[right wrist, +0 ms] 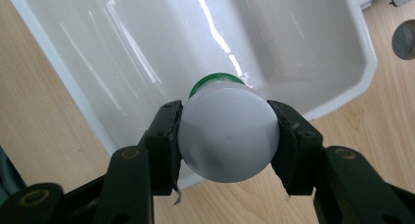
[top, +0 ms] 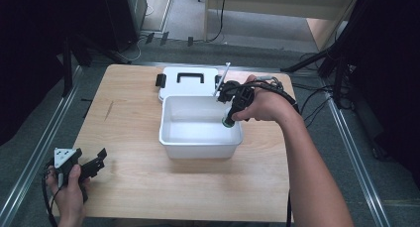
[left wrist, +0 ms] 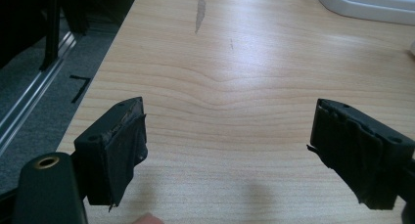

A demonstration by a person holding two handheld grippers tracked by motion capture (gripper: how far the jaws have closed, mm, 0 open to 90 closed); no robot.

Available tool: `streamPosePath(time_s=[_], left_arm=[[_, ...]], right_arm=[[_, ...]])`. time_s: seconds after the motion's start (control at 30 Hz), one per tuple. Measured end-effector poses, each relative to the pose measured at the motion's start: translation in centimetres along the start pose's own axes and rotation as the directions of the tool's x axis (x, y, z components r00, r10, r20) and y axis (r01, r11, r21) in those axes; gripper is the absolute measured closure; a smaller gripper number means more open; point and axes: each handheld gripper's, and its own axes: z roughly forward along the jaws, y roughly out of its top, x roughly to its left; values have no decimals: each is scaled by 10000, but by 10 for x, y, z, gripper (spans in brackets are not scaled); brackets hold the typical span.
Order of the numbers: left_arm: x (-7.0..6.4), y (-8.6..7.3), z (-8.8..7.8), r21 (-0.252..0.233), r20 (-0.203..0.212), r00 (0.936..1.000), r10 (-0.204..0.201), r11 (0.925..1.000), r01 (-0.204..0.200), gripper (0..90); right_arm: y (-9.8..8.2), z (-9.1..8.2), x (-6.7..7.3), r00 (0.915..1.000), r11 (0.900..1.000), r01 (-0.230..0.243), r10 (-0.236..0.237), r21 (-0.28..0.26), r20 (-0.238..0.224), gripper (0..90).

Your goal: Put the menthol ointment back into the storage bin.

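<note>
One white plastic bottle (right wrist: 227, 136) with green cap (right wrist: 215, 80), clamped across its round body by the right gripper (right wrist: 227, 141), cap-first over the white tub (right wrist: 63, 72); probably light, stiff, slick-walled, so best gripped mid-body; left gripper (left wrist: 227, 145) wide open, holding nothing.

Open white bin (top: 200, 138) mid-table, lid (top: 190, 81) behind it; bare wood (top: 129, 123) seemingly free leftward.
</note>
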Motion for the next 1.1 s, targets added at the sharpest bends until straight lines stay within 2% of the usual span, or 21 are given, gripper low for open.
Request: streamPosePath(time_s=[0.27, 0.53, 1.1], left_arm=[[0, 0, 0, 37, 5, 10000, 59, 10000, -59, 144], [0, 0, 0, 27, 3, 10000, 59, 10000, -59, 144], [0, 0, 0, 50, 7, 10000, 55, 10000, -55, 144]], right_arm=[[-4, 14, -2, 9980, 9979, 624, -625, -177, -60, 514], [-6, 31, -2, 9923, 9922, 1240, -1240, -137, 8, 514], [-11, 65, 0, 9852, 9850, 1713, -1711, 201, -78, 514]])
